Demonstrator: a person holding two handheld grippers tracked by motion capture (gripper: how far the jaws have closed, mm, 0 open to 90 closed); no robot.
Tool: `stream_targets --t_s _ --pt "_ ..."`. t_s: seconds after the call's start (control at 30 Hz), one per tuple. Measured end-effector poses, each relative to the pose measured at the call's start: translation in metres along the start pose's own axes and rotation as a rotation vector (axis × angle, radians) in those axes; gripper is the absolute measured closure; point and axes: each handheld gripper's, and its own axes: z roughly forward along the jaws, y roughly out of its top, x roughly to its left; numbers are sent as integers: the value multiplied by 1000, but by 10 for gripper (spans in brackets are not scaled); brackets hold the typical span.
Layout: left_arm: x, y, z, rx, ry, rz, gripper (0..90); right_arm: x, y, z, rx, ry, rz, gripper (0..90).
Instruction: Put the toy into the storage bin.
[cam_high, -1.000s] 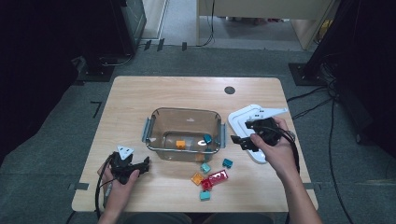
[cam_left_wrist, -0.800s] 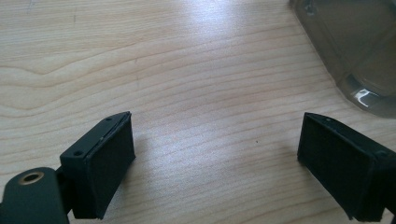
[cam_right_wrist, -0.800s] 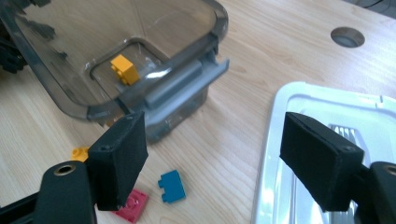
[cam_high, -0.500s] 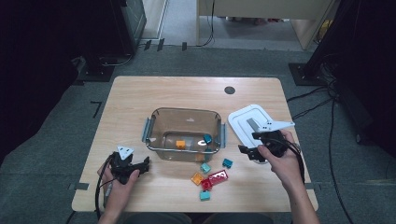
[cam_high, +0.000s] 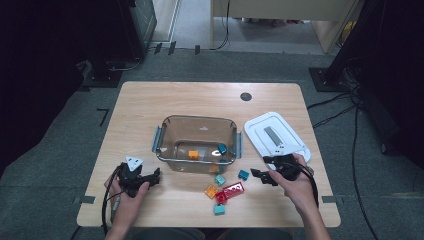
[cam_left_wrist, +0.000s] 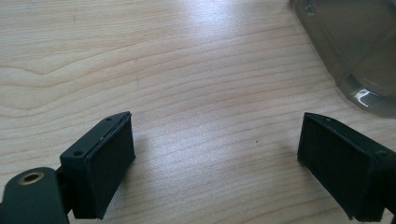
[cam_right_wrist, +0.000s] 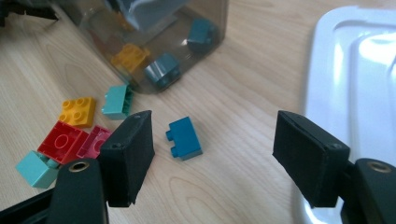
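Pale wood table (cam_high: 150, 105), grain running across. At far left, left gripper (cam_high: 150, 178) low over bare wood near the front edge, jaws spread wide, nothing between them; in its own view (cam_left_wrist: 215, 154) the pads stand apart over empty tabletop.

Next right, clear brownish bin (cam_high: 172, 122), mid-table, holding an orange brick (cam_high: 193, 154) and a dark teal brick (cam_high: 222, 148).

Just in front of the bin, loose bricks: light teal brick (cam_high: 219, 180), yellow brick (cam_high: 210, 190), red brick (cam_high: 233, 190), with a second light teal piece nearest the front edge.

Blue brick (cam_right_wrist: 184, 137) lies alone on the wood, just right of that cluster. Right gripper (cam_high: 260, 176) points at it, released; jaws have just been closing slightly, pads either side and short of the brick, not touching it.

Far right, white lid (cam_high: 287, 142) flat on the table.
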Motion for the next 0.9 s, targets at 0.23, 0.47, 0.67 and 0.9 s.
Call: stream_targets --t_s 0.23,0.47,0.67,0.9 --pt "0 0 0 0 0 1 106 5 -12 18 27 30 18 346" --pt "0 0 0 0 0 1 106 12 -18 31 43 11 -6 427" --pt "0 0 0 1 0 3 106 12 -23 42 53 2 -12 495" --pt "0 0 0 2 0 4 106 13 -25 50 65 -16 -23 559"
